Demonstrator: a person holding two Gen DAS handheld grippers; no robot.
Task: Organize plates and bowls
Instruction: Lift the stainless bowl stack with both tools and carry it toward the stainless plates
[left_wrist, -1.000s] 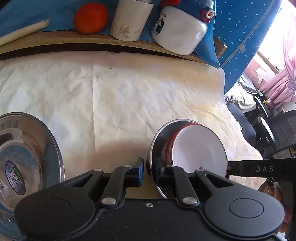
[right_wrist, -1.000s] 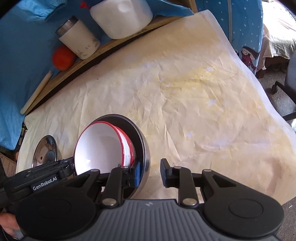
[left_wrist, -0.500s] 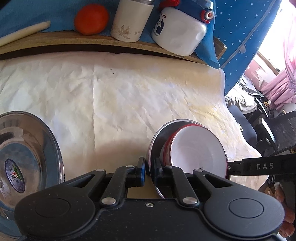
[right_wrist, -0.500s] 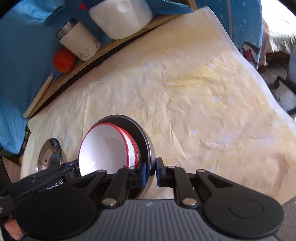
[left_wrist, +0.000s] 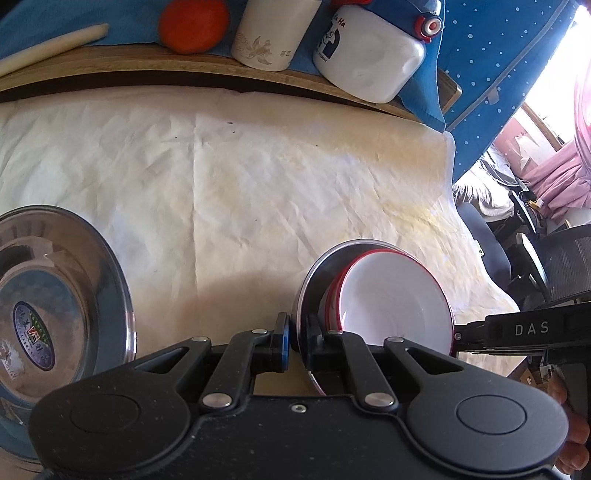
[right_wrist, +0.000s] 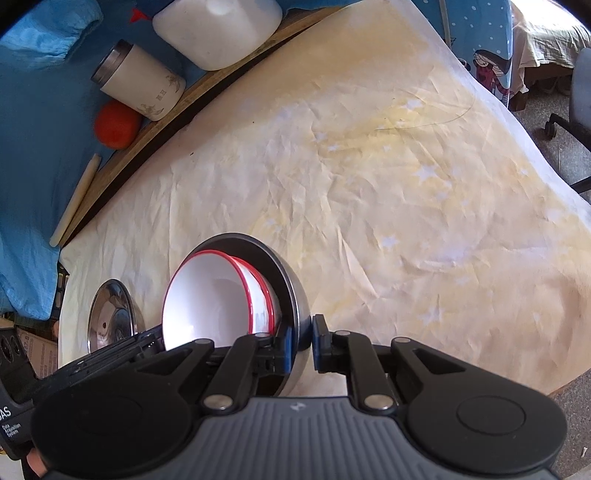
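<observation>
Gripping: right gripper (right_wrist: 303, 341) jaws just closed on steel bowl (right_wrist: 295, 295) rim.
Left gripper (left_wrist: 297, 341): jaws clamp opposite rim.
Meaning: nested stack likely ready to lift.

Home: bed (right_wrist: 546, 37), paper-covered table (right_wrist: 369, 184)

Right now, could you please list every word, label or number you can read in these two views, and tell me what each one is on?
"DAS": on the arm of the right gripper, seen from the left wrist.
"Ha Ha": on the white jug at the back.
Round sticker in the steel plate: print too blurred to read.
Small characters on the white canister: too small to read.
White print on the left gripper body, right wrist view: cut off and too small.
</observation>
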